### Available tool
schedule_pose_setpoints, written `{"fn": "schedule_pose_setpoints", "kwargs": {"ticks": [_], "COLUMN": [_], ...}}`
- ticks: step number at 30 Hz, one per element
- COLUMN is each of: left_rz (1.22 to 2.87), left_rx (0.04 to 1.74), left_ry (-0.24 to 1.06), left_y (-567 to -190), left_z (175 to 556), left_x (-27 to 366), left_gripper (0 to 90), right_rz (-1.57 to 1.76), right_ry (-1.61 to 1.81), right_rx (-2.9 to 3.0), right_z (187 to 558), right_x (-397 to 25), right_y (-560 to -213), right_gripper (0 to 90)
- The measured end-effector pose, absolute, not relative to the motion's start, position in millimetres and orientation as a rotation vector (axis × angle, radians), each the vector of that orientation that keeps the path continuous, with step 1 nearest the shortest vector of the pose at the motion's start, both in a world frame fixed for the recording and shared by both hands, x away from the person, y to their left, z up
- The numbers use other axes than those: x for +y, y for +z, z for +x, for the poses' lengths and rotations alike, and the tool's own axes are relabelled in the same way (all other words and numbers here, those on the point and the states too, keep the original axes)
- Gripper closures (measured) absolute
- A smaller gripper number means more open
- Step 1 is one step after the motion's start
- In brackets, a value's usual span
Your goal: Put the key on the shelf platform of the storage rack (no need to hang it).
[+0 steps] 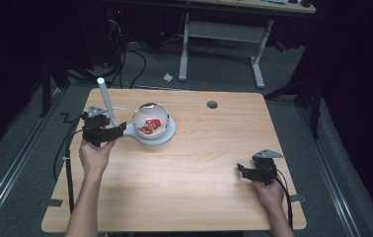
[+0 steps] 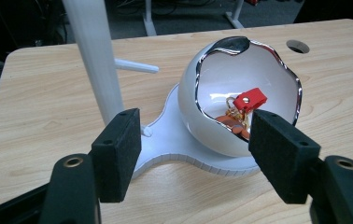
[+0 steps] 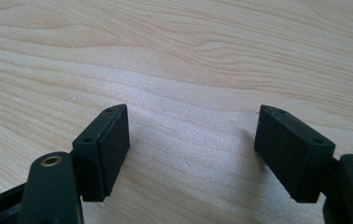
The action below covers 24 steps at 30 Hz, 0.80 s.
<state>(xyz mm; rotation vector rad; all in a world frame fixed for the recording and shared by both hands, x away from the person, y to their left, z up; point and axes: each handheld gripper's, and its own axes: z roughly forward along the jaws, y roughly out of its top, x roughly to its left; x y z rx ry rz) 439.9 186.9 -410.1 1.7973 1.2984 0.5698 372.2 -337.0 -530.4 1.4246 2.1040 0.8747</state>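
Note:
A white egg-shaped bowl point(image 1: 151, 120) point(image 2: 240, 88) with a chrome rim sits on a white stand base point(image 1: 162, 138) point(image 2: 179, 144). Inside the bowl lie a red tag point(image 2: 250, 99) and gold and orange trinkets point(image 2: 233, 120). A white post point(image 1: 106, 101) point(image 2: 95, 60) with a side peg rises from the base's left end. My left gripper point(image 1: 118, 129) point(image 2: 193, 156) is open just in front of the base, its jaws wide apart with nothing between them. My right gripper point(image 1: 241, 170) point(image 3: 191, 149) is open over bare wood at the table's right front.
The wooden table point(image 1: 199, 163) has a round cable hole point(image 1: 212, 104) point(image 2: 298, 46) at the back right. Behind it a white-legged desk point(image 1: 221, 34) stands on grey floor. Cables trail off the table's left edge.

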Motion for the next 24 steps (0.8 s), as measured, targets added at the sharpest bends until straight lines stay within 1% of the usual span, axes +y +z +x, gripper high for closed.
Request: {"fn": "schedule_pose_setpoints", "kwargs": {"ticks": [9, 16, 24], "left_rz": [1.749, 1.728, 1.725], "left_rx": [1.301, 1.315, 1.305], "left_ry": [0.543, 0.548, 0.553], "left_y": [-410.6, -412.2, -413.6], "left_z": [425.1, 412.7, 402.9], "left_x": [199.9, 209.7, 210.2], "left_gripper": [33.7, 33.1, 32.8], "right_rz": [1.425, 1.423, 1.422], "right_ry": [0.875, 0.874, 0.875], "right_rx": [2.104, 2.104, 2.104], "right_z": [372.2, 372.2, 371.9], "right_x": [-336.9, -336.9, -336.7], "right_y": [-530.4, -530.4, -530.5], "right_gripper": [26.6, 26.6, 26.6]}}
